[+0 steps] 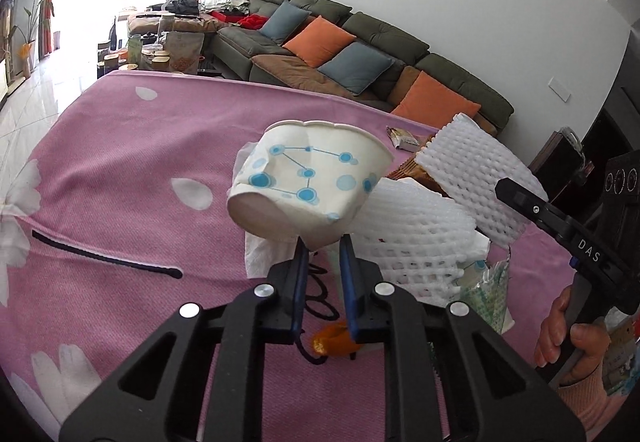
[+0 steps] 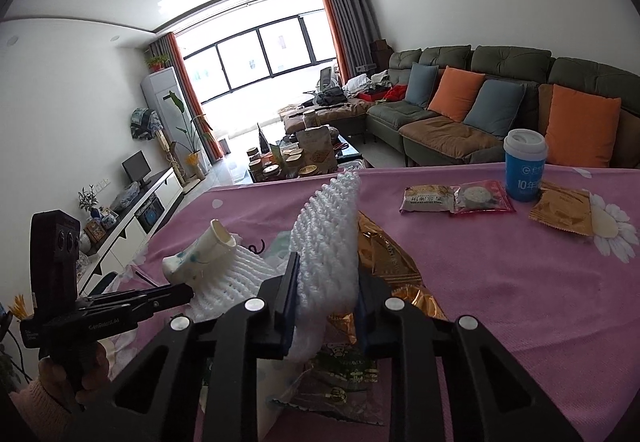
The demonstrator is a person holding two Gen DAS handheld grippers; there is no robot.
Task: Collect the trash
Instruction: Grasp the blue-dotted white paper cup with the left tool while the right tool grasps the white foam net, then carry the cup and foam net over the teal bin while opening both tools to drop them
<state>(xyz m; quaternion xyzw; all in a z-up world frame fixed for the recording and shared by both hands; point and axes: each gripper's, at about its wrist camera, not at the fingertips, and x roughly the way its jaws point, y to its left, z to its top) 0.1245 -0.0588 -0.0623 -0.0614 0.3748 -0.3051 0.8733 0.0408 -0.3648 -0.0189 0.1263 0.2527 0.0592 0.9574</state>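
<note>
A green sofa [image 2: 500,82] with orange and blue cushions [image 2: 460,93] — pink floral tablecloth [image 1: 120,170] in front.

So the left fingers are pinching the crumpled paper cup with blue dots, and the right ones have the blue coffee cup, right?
Not quite. The left gripper does pinch the paper cup, but the right gripper holds a white foam net. The right wrist view shows the blue coffee cup standing untouched further along the table.

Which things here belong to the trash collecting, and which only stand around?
For the job:
- crushed paper cup, pinched in the left gripper
- white foam net, pinched in the right gripper
- gold wrapper
- tissue

Just lying about:
- sofa
- orange cushions
- television
</note>
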